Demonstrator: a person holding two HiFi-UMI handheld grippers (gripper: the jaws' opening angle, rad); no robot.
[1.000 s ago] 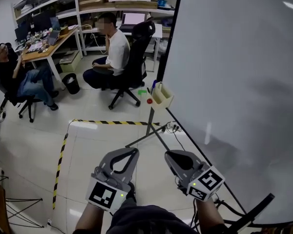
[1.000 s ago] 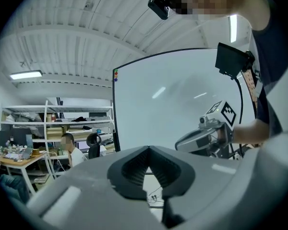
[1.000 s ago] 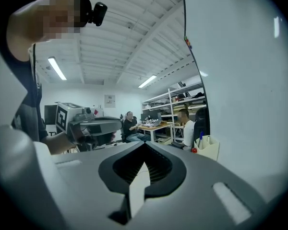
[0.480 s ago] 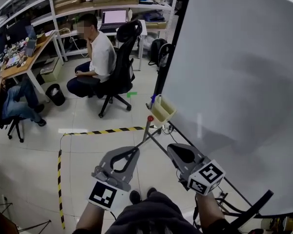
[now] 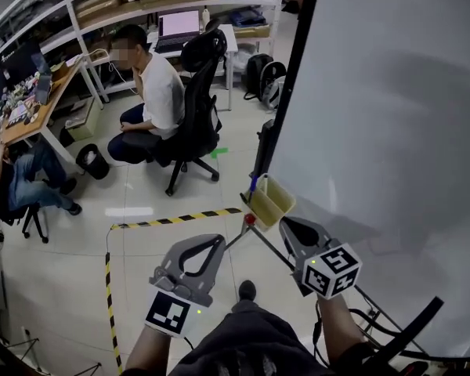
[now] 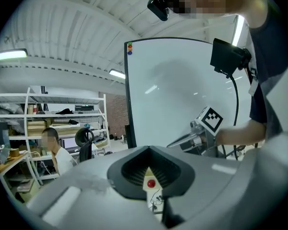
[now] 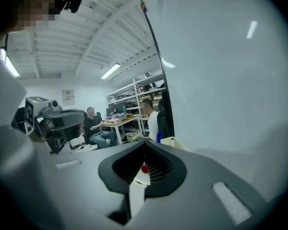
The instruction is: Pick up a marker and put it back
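Note:
A blue marker (image 5: 253, 183) stands in a pale yellow holder (image 5: 271, 202) fixed at the lower left edge of the whiteboard (image 5: 392, 131). My right gripper (image 5: 286, 223) is shut and empty, its tips just below and right of the holder. My left gripper (image 5: 218, 241) is also shut and empty, lower and to the left, over the floor. In the right gripper view the marker (image 7: 158, 138) and the holder (image 7: 172, 141) show just past my shut jaw tips (image 7: 145, 145). The left gripper view looks past its shut tips (image 6: 149, 150) at the board.
A red knob (image 5: 250, 219) sits on the board's stand just below the holder. Yellow-black tape (image 5: 176, 219) runs across the floor. A person sits in a black office chair (image 5: 200, 84) ahead; another sits at a desk at far left. Shelves line the back.
The view has closed in on the whiteboard. The holder now lies nearer, right by my right gripper's tips. Both grippers stay shut.

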